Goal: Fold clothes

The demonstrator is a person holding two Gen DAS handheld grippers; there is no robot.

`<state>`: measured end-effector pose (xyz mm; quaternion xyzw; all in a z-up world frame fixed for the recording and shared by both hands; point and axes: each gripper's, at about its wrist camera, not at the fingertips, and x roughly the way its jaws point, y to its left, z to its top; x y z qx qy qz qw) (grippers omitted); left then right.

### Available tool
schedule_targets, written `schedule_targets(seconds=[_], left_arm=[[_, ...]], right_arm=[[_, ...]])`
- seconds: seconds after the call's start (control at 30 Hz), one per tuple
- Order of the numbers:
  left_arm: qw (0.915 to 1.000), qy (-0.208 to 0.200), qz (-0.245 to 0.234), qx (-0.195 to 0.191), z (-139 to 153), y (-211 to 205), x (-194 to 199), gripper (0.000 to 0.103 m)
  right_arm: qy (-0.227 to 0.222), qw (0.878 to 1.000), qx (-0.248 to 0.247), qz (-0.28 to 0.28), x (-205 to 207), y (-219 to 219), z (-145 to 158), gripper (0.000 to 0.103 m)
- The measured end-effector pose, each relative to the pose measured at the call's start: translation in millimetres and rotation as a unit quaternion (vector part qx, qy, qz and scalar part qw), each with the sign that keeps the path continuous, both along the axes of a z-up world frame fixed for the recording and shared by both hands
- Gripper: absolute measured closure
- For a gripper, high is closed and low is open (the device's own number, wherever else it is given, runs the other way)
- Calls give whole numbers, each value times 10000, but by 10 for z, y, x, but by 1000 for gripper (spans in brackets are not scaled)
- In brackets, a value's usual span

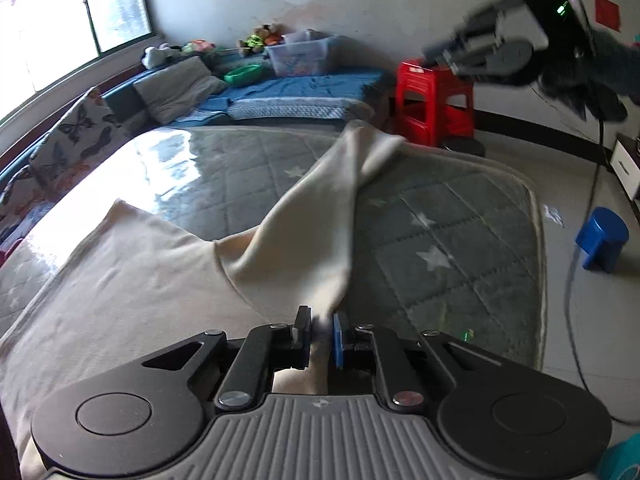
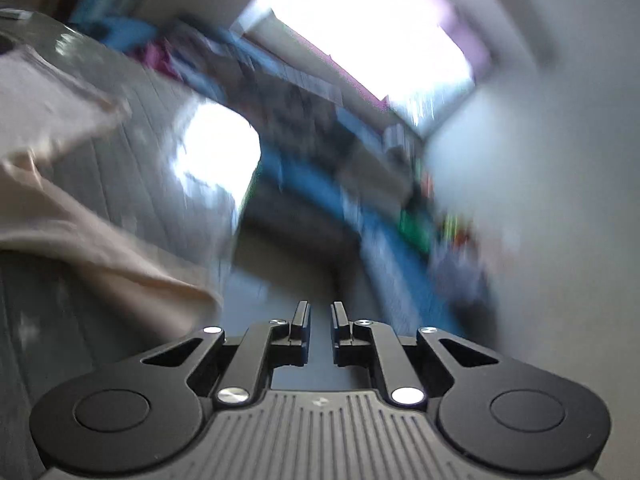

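- Left gripper [image 1: 320, 326]: jaws drawn close on a pinch of the cream garment [image 1: 132, 280]; cloth runs up from between the pads into a raised, twisted ridge toward the far right.
- Cream garment: its broad part lies flat on the near-left of the grey quilted mattress [image 1: 460, 216]; the lifted portion stretches diagonally across the mattress middle, its far tip [image 1: 376, 148] near the mattress far edge, in front of the red stool [image 1: 432, 100].
- Right gripper [image 2: 320, 316]: jaws narrow with a clear gap and nothing between them. In the left wrist view it hangs in the air at the upper right [image 1: 480, 52], apart from the cloth. The right wrist view is heavily blurred; cloth shows only at its left [image 2: 60, 200].
- Judgement on the step: the scene fits one gripper carrying a held edge over for a fold. To do it well, keep the pinch firm, keep the raised ridge from twisting, and lay the edge square on the flat part so no crease is trapped. The free gripper could take the far tip to spread the cloth.
- Risk: a one-point hold lets the fabric rope up and land crooked.
- Writing: none readable. A small round emblem sits on each gripper body [image 1: 321, 403]; a green indicator light glows on the right unit [image 1: 562, 9]. A red square on the wall [image 1: 607, 13] shows no legible text.
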<state>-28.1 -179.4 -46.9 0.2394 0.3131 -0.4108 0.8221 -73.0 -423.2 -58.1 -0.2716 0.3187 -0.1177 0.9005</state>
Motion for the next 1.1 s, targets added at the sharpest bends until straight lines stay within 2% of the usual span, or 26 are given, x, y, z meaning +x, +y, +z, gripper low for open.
schedule_targets(seconds=[0.07,0.17,0.23,0.27,0.3,0.33,0.4,0.5,0.63,0.67,0.7,0.73,0.77,0.8,0.83,0.9,0.93,1.03,1.1], left_arm=[[10000,-17,-71,-9,17,-17,-20,88],[9998,-43,-173,-21,40,-43,-48,87],[9999,-78,-143,-23,39,-84,-37,81],[9999,-95,-128,-24,39,-105,-32,73],[9999,-112,-112,-24,38,-126,-26,69],[9999,-129,-97,-25,38,-146,-21,68],[9998,-163,-67,-27,37,-187,-10,61],[9998,-197,-49,-10,25,-232,-1,60],[9998,-169,-63,68,-12,-244,26,61],[9999,-133,-52,80,-27,-243,41,64],[9999,-96,-41,93,-42,-243,57,68],[9999,-57,-32,99,-57,-241,72,69],[10000,-2,-30,62,-61,-232,85,71],[10000,52,-28,27,-65,-223,96,80],[10000,93,-20,14,-65,-219,100,84],[9999,145,-19,-31,-59,-197,115,91],[9998,179,-21,-64,-56,-183,123,92],[9994,293,-33,-187,-42,-135,151,92],[9992,341,-51,-222,-37,-109,157,92]], right_arm=[[224,9966,752,-255,-29,-113,-54,94],[210,9806,1915,-359,-2,-145,-10,92],[166,9638,2644,-316,113,-138,56,90],[168,9541,2977,-275,194,-134,75,88],[181,9444,3274,-243,276,-133,89,80],[215,9367,3487,-244,361,-141,92,76],[284,9241,3799,-308,523,-159,77,75],[444,9159,3963,-462,727,-160,9,75],[658,8973,4285,-832,879,-220,-152,76],[691,8939,4332,-919,919,-233,-186,76],[723,8903,4387,-984,953,-244,-220,79],[737,8874,4439,-1000,975,-247,-250,92],[726,8880,4432,-991,995,-237,-266,98],[707,8924,4355,-946,1014,-209,-262,100],[649,8991,4242,-860,1024,-167,-235,101],[346,9136,4018,-515,984,-68,-81,101],[109,9165,3987,-291,932,-27,23,101],[-564,9145,4000,226,653,-27,321,101],[-750,9125,4016,218,450,-134,357,101]])
